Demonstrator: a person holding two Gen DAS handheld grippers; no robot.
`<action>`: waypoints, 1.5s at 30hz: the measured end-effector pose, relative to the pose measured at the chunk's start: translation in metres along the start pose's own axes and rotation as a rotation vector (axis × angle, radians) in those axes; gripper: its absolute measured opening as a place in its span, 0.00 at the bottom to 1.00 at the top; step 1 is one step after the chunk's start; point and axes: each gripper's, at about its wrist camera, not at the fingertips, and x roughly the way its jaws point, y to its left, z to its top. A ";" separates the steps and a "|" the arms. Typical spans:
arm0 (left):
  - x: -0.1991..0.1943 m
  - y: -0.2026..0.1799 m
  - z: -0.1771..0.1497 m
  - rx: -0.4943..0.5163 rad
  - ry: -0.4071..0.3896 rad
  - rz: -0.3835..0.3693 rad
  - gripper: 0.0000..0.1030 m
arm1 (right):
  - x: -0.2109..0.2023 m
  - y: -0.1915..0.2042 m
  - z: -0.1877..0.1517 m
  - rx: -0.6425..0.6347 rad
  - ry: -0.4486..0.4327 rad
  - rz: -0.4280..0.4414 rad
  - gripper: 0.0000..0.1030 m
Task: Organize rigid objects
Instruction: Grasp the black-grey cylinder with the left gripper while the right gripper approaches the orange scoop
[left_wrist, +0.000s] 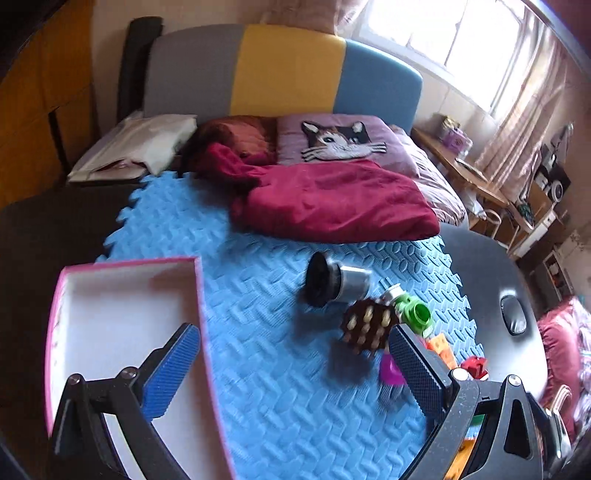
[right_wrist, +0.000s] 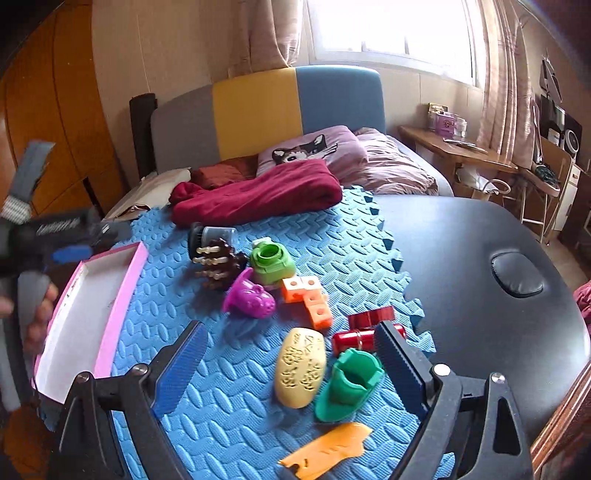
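Observation:
A pink-rimmed white box (left_wrist: 110, 317) sits on the left of the blue foam mat (left_wrist: 280, 369); it also shows in the right wrist view (right_wrist: 92, 306). My left gripper (left_wrist: 295, 365) is open and empty above the mat beside the box. Ahead of it lie a black-and-silver cylinder (left_wrist: 332, 284), a brown spiky piece (left_wrist: 369, 325) and a green ring piece (left_wrist: 417, 314). My right gripper (right_wrist: 291, 362) is open and empty over a beige oval (right_wrist: 300, 367) and a dark green cup piece (right_wrist: 349, 384). Purple (right_wrist: 251, 299), orange (right_wrist: 306, 299) and red (right_wrist: 365, 326) pieces lie beyond.
A yellow-orange flat piece (right_wrist: 328, 450) lies at the near edge of the mat. The mat rests on a black table (right_wrist: 480, 266) with a mouse (right_wrist: 517, 275) on it. A bed with a red blanket (left_wrist: 332, 199) lies behind.

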 end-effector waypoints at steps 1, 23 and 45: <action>0.012 -0.008 0.008 0.018 0.022 0.000 1.00 | 0.001 -0.003 -0.001 0.001 0.003 -0.003 0.90; 0.138 -0.041 0.048 0.030 0.257 -0.048 0.65 | 0.019 -0.054 -0.009 0.112 0.044 -0.034 0.90; -0.004 0.023 -0.005 -0.012 -0.034 -0.125 0.63 | -0.004 -0.044 -0.039 0.067 0.199 0.170 0.80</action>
